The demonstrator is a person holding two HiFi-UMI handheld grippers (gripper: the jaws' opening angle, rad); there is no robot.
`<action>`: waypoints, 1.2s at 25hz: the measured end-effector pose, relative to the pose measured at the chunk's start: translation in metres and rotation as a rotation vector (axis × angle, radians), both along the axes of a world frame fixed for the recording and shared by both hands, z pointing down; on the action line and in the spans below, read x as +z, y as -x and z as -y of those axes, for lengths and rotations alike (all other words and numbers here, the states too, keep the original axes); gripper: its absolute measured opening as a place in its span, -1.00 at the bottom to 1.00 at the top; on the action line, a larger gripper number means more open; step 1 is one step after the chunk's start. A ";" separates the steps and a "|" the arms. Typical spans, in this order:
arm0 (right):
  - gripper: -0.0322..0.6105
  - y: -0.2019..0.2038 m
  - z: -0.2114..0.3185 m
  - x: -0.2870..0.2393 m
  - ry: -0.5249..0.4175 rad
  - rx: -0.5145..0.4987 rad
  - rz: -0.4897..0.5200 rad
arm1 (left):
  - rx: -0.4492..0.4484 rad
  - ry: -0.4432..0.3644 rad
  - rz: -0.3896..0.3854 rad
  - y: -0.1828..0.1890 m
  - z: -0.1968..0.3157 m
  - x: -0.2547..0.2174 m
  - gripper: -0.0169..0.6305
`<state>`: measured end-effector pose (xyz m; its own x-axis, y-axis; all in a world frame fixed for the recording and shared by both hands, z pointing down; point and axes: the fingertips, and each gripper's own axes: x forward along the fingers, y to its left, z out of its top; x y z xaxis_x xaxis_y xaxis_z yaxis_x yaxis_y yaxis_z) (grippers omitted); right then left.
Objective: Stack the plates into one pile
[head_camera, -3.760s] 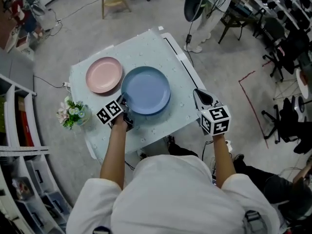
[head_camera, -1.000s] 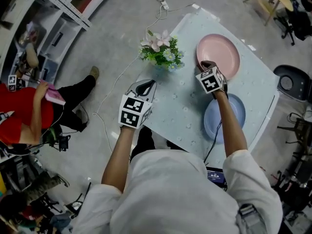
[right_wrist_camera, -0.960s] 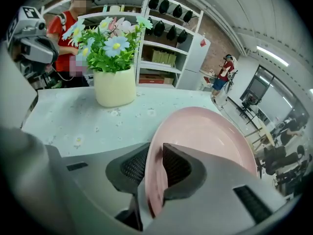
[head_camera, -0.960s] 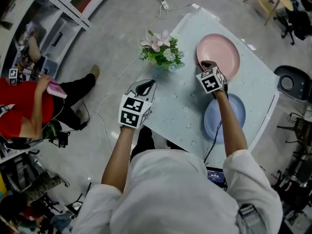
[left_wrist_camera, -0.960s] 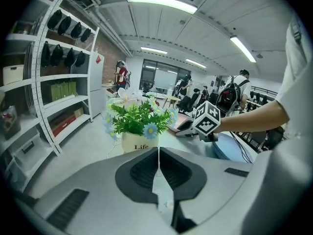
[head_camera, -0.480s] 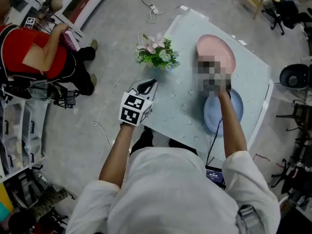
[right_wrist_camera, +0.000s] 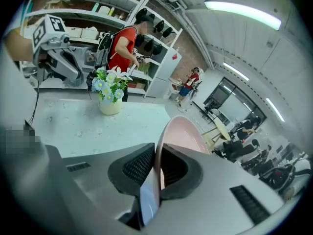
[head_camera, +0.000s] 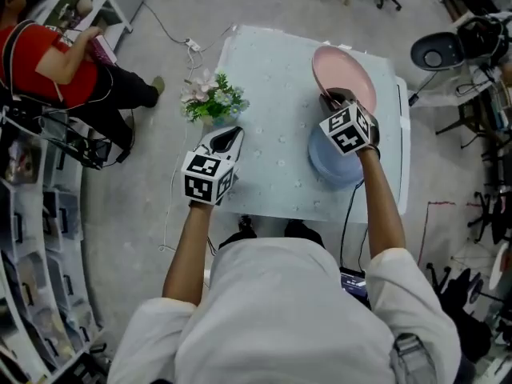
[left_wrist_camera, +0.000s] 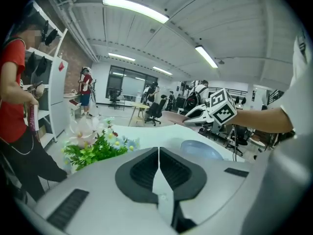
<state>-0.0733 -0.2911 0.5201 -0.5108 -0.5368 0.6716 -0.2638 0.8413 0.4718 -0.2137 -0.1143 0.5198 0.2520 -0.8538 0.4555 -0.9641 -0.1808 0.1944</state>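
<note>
Right tongs (head_camera: 330,100), jaws just closed then slightly eased, pinched the tilted pink plate (head_camera: 342,69) by its rim just beyond the blue plate (head_camera: 328,170), left tongs (head_camera: 228,137) shut and empty; such an edge grip could let it slip.

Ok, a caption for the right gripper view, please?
Right gripper, its jaws having just closed in, clamps the pink plate by its rim, holding it tilted above the table, flowers beyond.

Pink plate (head_camera: 342,69), blue plate (head_camera: 328,171) — pale speckled table (head_camera: 268,94)
</note>
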 end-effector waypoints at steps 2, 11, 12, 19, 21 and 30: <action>-0.75 -0.027 -0.009 -0.012 -0.020 0.060 0.017 | 0.060 -0.022 -0.007 -0.011 0.011 -0.007 -0.87; -0.75 -0.132 -0.085 -0.027 -0.101 0.220 0.017 | 0.317 -0.055 -0.037 -0.099 0.049 -0.021 -0.87; -0.75 -0.137 -0.092 -0.023 -0.095 0.218 0.010 | 0.327 -0.052 -0.038 -0.107 0.050 -0.021 -0.87; -0.74 -0.149 -0.134 0.018 0.025 0.153 0.053 | 0.361 0.007 -0.046 -0.152 0.045 -0.002 -0.87; -0.74 -0.146 -0.139 0.032 0.044 0.116 0.047 | 0.360 0.027 -0.042 -0.159 0.043 0.008 -0.87; -0.74 -0.123 -0.152 0.083 0.201 -0.044 0.078 | 0.306 0.103 -0.027 -0.163 0.029 0.036 -0.87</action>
<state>0.0496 -0.1391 0.6028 -0.5852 -0.3727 0.7202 -0.2543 0.9277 0.2734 -0.0504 -0.1435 0.5558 0.5030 -0.6863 0.5254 -0.8623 -0.4396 0.2513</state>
